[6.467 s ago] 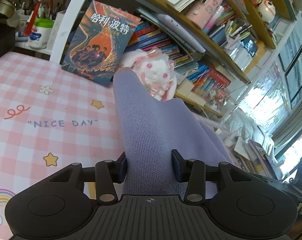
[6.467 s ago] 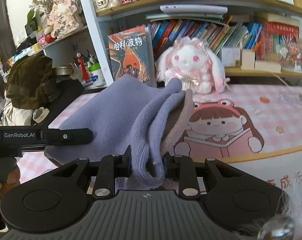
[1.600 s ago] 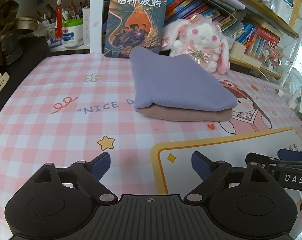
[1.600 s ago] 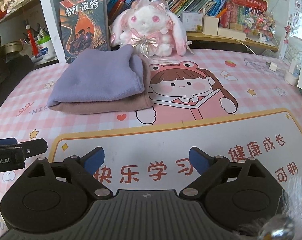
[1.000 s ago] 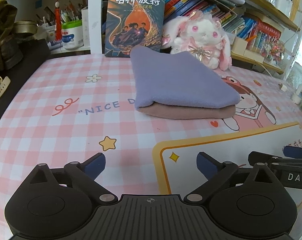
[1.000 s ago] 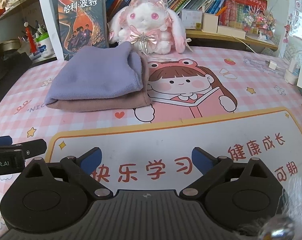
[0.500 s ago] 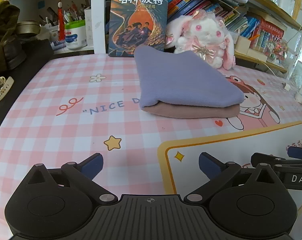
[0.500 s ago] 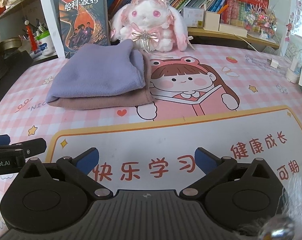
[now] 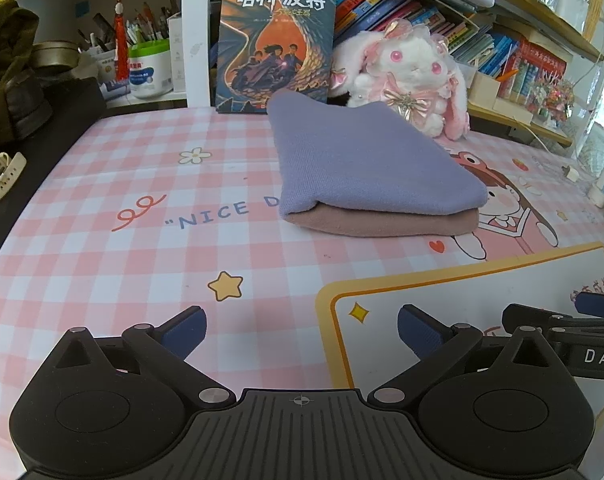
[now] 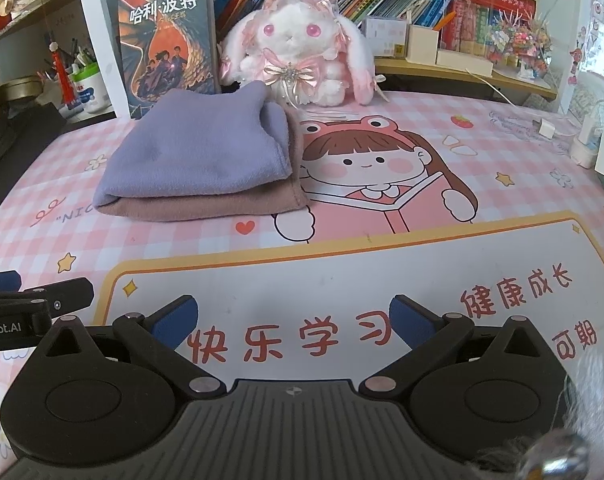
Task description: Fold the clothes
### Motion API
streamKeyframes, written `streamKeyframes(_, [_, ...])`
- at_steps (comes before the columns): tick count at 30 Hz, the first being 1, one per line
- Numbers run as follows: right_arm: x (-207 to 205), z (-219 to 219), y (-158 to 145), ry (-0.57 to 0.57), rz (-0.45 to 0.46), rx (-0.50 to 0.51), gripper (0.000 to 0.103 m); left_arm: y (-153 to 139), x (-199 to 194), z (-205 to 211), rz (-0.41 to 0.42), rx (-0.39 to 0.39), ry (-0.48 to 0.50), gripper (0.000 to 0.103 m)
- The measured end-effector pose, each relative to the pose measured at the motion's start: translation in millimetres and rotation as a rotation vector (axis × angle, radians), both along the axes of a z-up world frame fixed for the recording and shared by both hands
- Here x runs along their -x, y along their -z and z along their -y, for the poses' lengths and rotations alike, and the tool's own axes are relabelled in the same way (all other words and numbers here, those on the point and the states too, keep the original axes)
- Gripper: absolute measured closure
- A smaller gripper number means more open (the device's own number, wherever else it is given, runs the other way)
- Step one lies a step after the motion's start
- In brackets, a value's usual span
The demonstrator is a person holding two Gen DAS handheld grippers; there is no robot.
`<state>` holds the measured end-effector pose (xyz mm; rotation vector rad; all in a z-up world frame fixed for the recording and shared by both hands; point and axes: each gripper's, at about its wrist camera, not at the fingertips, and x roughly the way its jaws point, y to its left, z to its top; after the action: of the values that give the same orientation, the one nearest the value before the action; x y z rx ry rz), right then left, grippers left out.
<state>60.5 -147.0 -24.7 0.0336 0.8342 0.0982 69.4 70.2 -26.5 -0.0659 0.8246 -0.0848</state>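
Note:
A folded garment (image 9: 366, 168), purple on top and dusty pink underneath, lies on the pink checked desk mat (image 9: 141, 248) near the back. It also shows in the right wrist view (image 10: 197, 160). My left gripper (image 9: 302, 330) is open and empty, well in front of the garment above the mat. My right gripper (image 10: 291, 320) is open and empty, low over the white panel of the mat, in front and to the right of the garment. Each gripper shows at the edge of the other's view.
A white and pink plush rabbit (image 10: 297, 48) and an upright book (image 9: 273, 36) stand just behind the garment. Bookshelves (image 10: 442, 20) run along the back. A pen holder and jar (image 9: 147, 64) sit at the back left. Chargers and cables (image 10: 582, 140) lie at the right edge.
Both grippers let go of the garment, which now lies folded on the mat. They have drawn back toward the front edge and opened a little wider.

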Motion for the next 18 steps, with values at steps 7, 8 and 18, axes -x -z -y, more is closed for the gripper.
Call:
streamKeyframes(7, [1.4, 0.5, -0.4, 0.006, -0.002, 0.0, 0.0, -0.4, 1.1, 0.0, 0.001, 0.002, 0.005, 0.0])
streamKeyframes(8, [1.5, 0.6, -0.4, 0.006, -0.002, 0.0, 0.0, -0.2, 1.2, 0.0, 0.001, 0.002, 0.006, 0.0])
streamKeyframes(18, [1.6, 0.6, 0.5, 0.004, -0.007, -0.001, 0.0, 1.8, 0.8, 1.5, -0.007, -0.002, 0.005, 0.0])
